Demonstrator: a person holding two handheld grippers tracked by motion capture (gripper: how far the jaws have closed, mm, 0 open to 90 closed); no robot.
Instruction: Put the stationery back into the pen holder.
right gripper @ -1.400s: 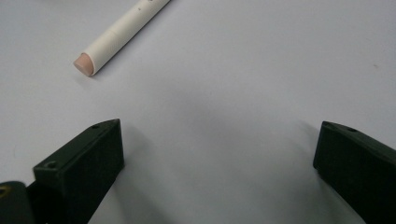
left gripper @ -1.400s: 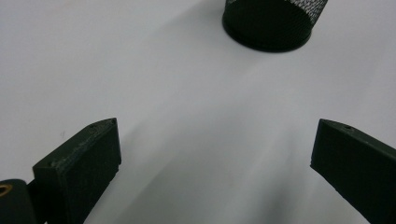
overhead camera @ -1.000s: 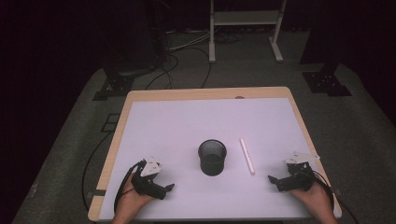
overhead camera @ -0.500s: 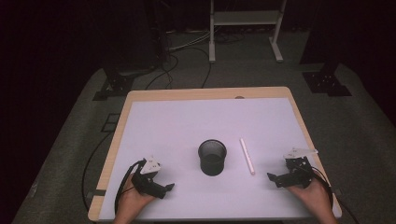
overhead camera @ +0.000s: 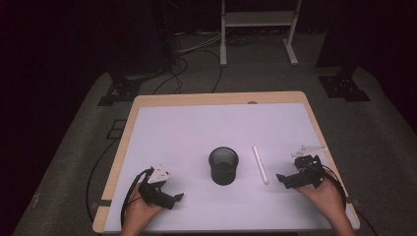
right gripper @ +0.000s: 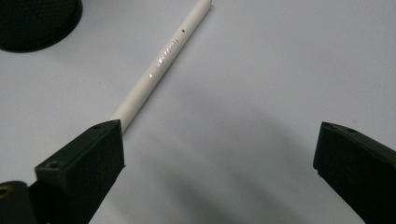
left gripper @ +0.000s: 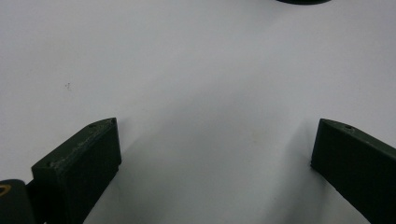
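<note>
Right claw [overhead camera: 281, 179] held wide open just beside the white pen [overhead camera: 260, 164].

In the right gripper view the pen's near end is seen at the tip of the left jaw, untouched. The left claw [overhead camera: 178, 197] is also spread open, lower left of the high view. The black mesh cup [overhead camera: 223, 165] is placed at the centre of the bench [overhead camera: 196, 128].

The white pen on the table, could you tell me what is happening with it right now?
A person holds a gripper in each hand. The right gripper, jaws open, sits just right of the white pen, which lies flat beside the black mesh cup, not yet grasped. The left gripper rests open near the table's front left.
</note>
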